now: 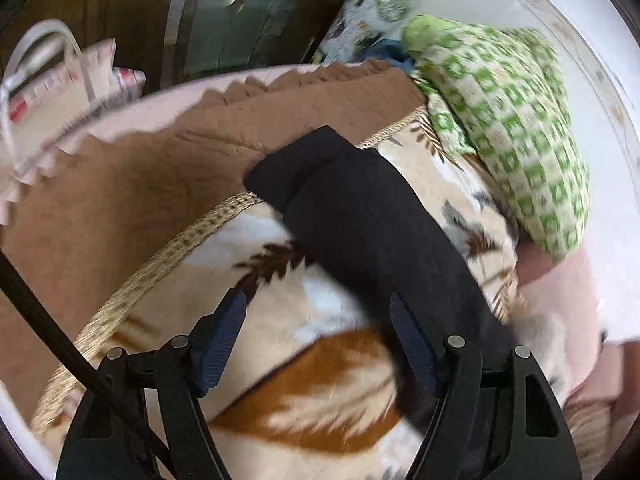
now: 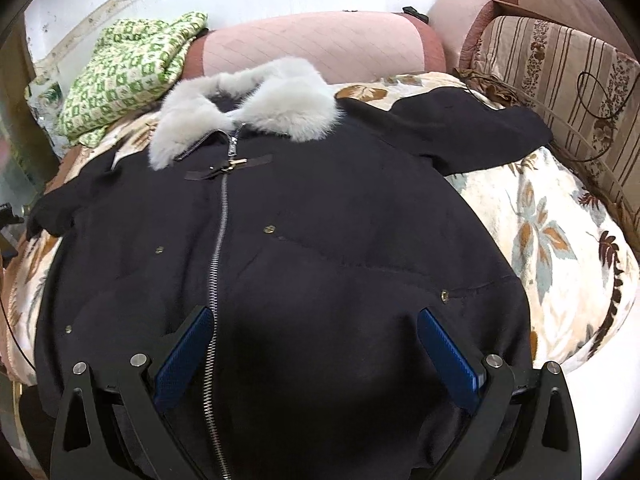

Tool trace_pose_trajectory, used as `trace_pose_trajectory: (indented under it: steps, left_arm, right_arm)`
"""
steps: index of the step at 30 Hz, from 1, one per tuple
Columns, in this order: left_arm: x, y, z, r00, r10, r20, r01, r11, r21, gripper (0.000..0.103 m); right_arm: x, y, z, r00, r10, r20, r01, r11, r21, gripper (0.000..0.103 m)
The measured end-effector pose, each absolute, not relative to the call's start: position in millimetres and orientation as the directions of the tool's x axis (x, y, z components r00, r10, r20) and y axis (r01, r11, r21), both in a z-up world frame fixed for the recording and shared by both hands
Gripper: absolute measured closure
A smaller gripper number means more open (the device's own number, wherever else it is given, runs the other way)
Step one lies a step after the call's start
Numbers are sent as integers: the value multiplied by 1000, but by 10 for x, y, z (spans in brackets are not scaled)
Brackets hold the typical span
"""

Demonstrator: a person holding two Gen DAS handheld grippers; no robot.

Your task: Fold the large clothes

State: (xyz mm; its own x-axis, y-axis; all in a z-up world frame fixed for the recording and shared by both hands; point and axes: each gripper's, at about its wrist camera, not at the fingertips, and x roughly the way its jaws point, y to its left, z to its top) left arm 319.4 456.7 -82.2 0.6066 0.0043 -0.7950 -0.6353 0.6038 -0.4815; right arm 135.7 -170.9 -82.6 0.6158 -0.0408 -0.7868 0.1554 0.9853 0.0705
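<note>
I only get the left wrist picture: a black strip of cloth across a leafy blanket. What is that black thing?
Observer: It is a sleeve of a black coat, which the right wrist view shows spread front-up on the blanket.
Operator: Is the coat plain?
Observer: No, it has a pale fur collar and a metal zipper closed down the front.
Operator: Is the other gripper holding it?
Observer: No. The right gripper is over the lower front with its jaws wide apart, gripping nothing.
Operator: And the other sleeve?
Observer: It lies out sideways toward a striped cushion.
</note>
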Motion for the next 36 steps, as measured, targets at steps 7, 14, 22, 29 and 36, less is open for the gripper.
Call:
trace_pose_trajectory:
  steps: [7,14,22,29,36]
  left_arm:
    - [3516,4824,-1190,652,-148,-743,-622,455,-637,31]
    - [3767,4865,-1208,612,-124,-781,-653,478,-588,58]
    - [3718,4448,-469,654,-45,-755,-580,611,-539,91]
    - [3688,3199,309,723,-152,-673,-343,768,-542,91]
    - [3708,1494,388,672,-337,-660,-71,858,-509,91]
  right_arm:
    - [1424,-1690,-843,597,-90,-797,175,984,20,0]
    - [1461,-1633,-907,572,-112,-813,171,985,-16,0]
    - [1403,-1626,-868,598,-139,-789,159,986,-54,0]
    - [1311,-1637,-853,625,-80,-776,130,992,2,0]
    - [1142,-1830,-788,652,-58,-756,164,984,66,0]
